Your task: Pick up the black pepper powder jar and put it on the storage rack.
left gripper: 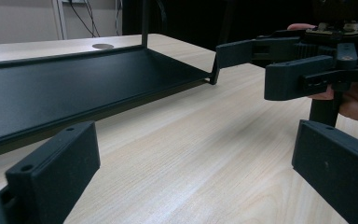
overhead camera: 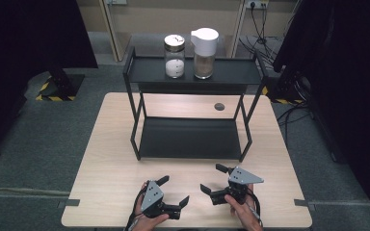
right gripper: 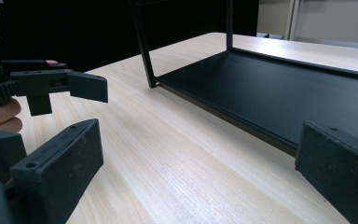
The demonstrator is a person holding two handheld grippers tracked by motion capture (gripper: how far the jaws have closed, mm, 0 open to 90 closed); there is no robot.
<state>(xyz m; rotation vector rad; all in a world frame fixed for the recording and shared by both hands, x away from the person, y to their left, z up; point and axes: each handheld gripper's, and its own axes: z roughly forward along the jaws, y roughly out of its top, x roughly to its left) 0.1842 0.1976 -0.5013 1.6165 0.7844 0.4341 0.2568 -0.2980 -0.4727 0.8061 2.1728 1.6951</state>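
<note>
Left gripper (overhead camera: pixel 175 190) and right gripper (overhead camera: pixel 214 179): both spread wide, holding nothing, low over the pale wooden table (overhead camera: pixel 106 163), near its front edge, tips facing each other. Ahead, black two-tier rack (overhead camera: pixel 191 139); on its top shelf, two jars (overhead camera: pixel 174 56) side by side. Grey carpet around.

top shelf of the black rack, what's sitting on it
Two jars stand on the top shelf: a glass jar of white powder and a white-lidded jar of brownish contents.
</note>
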